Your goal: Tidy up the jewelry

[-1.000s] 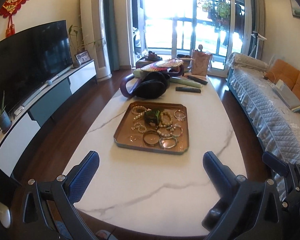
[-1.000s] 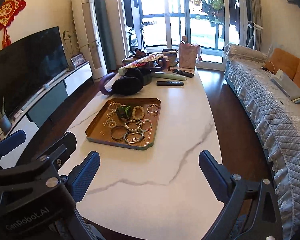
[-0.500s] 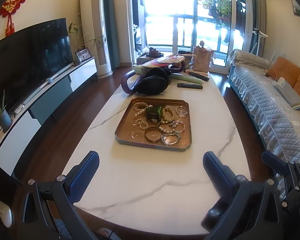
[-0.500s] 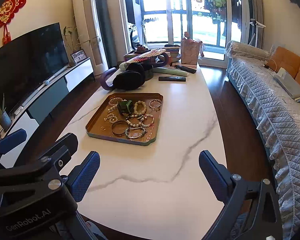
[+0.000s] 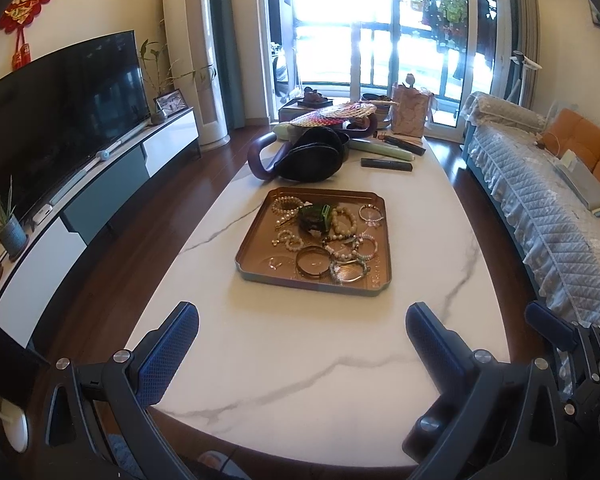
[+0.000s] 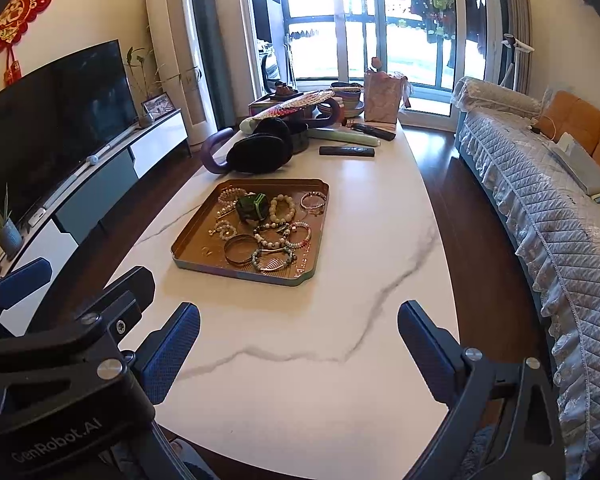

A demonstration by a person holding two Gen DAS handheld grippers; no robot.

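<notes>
A copper tray [image 5: 256, 254] [image 6: 196, 240] sits mid-table on the white marble table [image 5: 300, 360] [image 6: 360, 220]. It holds several bracelets and bead strings, among them a metal bangle [image 5: 312, 266] [image 6: 241, 251], a cream bead bracelet [image 5: 342, 220] [image 6: 282, 208], and a dark green box [image 5: 315, 218] [image 6: 252, 208]. My left gripper [image 5: 302, 344] is open and empty, above the near table end, short of the tray. My right gripper [image 6: 299, 344] is open and empty, to the right of the left gripper [image 6: 60, 344].
Behind the tray lie a black pouch [image 5: 314, 160], a purple handle [image 5: 260, 160], a woven fan [image 5: 336, 114], remotes [image 5: 386, 165] and a paper bag [image 5: 410, 114]. A TV unit [image 5: 60, 140] stands left, a covered sofa [image 5: 548, 208] right.
Both grippers have moved forward a little over the table, so the tray looks closer and lower in both views. Both stay open and empty.
</notes>
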